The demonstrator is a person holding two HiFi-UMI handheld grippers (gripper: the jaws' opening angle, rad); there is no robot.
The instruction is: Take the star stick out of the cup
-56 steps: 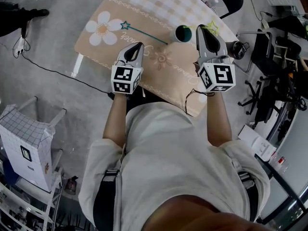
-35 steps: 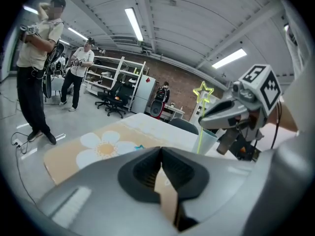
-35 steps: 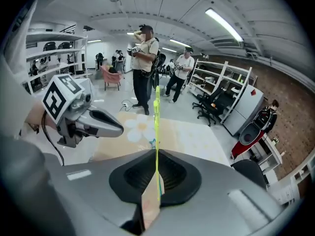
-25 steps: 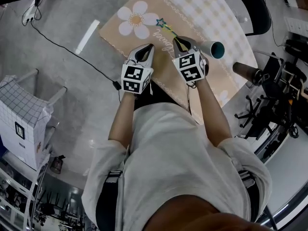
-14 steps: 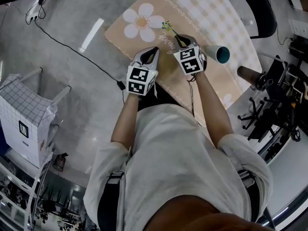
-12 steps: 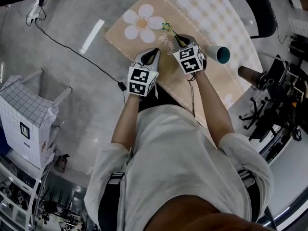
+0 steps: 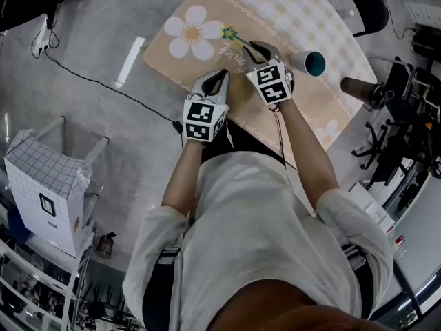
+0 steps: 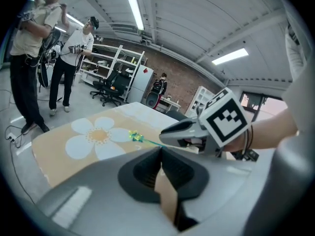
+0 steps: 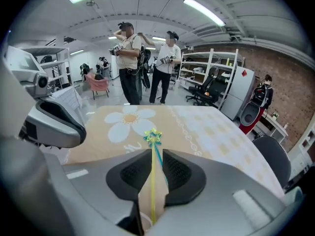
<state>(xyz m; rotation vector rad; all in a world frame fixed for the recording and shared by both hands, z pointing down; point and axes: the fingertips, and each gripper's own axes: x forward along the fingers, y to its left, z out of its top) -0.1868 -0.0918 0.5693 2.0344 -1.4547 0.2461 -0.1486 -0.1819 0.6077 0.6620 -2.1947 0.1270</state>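
My right gripper [image 7: 253, 47] is shut on a thin yellow star stick [image 9: 153, 137], which runs between its jaws and points at the white flower print [image 7: 185, 30]. The star head [image 7: 229, 33] hovers just right of that flower. A teal stick [image 9: 159, 155] shows close beside the yellow one, and their star heads overlap. The white cup with a teal inside [image 7: 306, 62] stands to the right of the right gripper, apart from it. My left gripper [image 7: 220, 74] is shut and empty, near the table's front edge and left of the right gripper [image 8: 170, 131].
A beige cloth with a checked far half [image 7: 303, 5] covers the table. A dark cylinder [image 7: 355, 88] and office chairs [image 7: 396, 136] are at the right. On the floor at the left are a cable [image 7: 89, 81] and a white checked box [image 7: 45, 198]. People stand beyond the table [image 9: 129, 68].
My right gripper left the cup with the yellow star stick and carried it left toward the flower print. Over the last second it barely shifted. The left gripper stayed shut at the front edge.
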